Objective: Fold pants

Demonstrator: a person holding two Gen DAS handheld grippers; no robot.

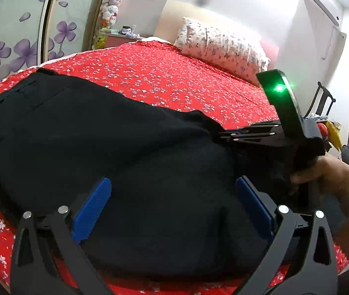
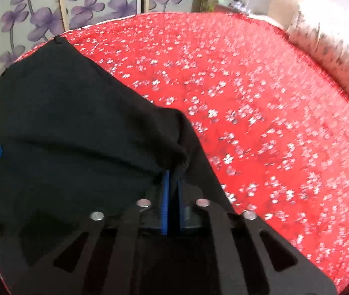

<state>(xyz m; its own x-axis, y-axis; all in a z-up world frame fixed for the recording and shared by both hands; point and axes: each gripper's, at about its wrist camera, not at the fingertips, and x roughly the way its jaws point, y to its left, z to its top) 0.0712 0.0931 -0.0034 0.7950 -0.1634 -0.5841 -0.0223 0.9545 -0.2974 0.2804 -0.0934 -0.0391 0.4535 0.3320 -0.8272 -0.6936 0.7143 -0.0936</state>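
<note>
Black pants [image 1: 100,142] lie on a red flowered bedspread [image 1: 174,83], the waistband end at the far left. My left gripper [image 1: 173,184] is open, its blue pads [image 1: 93,204] spread wide over the near part of the pants. My right gripper [image 2: 172,174] is shut on a fold of the black pants [image 2: 76,123], the cloth bunched between its blue pads [image 2: 165,196]. The right gripper also shows in the left wrist view [image 1: 226,135], pinching the pants' right edge, with a green light on its body.
A flowered pillow [image 1: 221,46] lies at the head of the bed. Sliding wardrobe doors with purple flowers [image 1: 9,39] stand beyond the bed's far side. A chair [image 1: 322,100] and clutter are at the right. The bedspread [image 2: 260,123] stretches to the right of the pants.
</note>
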